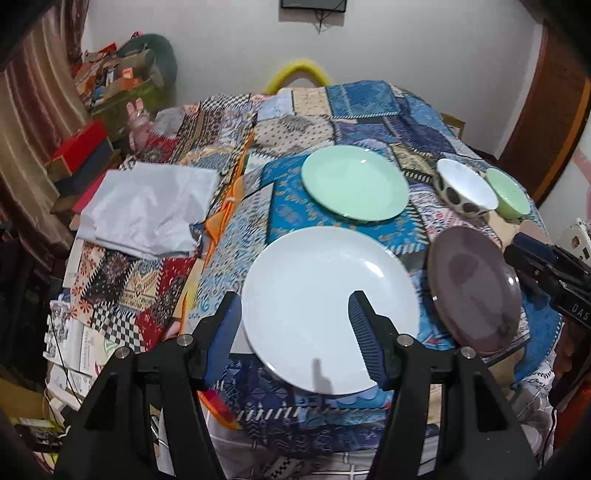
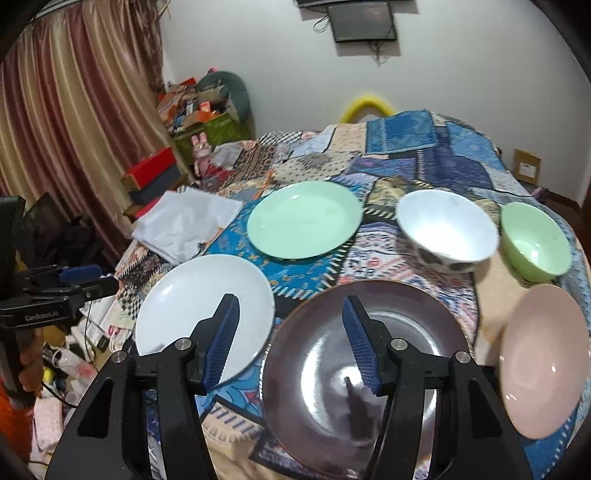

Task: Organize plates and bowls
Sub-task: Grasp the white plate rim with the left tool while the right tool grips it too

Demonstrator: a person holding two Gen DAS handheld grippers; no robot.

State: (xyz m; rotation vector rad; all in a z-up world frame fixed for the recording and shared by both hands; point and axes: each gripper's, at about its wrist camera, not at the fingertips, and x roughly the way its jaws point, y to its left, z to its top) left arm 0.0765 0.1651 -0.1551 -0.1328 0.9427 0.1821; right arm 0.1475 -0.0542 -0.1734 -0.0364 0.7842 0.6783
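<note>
Opening step, nothing gathered yet: my left gripper (image 1: 295,325), fingers apart, hovers above the white plate (image 1: 328,306) at lower centre, my right gripper (image 2: 291,328), fingers apart, above the dark plate (image 2: 369,373); next I should lower onto one rim and stack it.

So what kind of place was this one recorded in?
Most likely a lived-in room at home, not a lab: a table under a patchwork cloth, pink-striped curtains, cluttered boxes in the corner, and a small screen on the wall.
</note>
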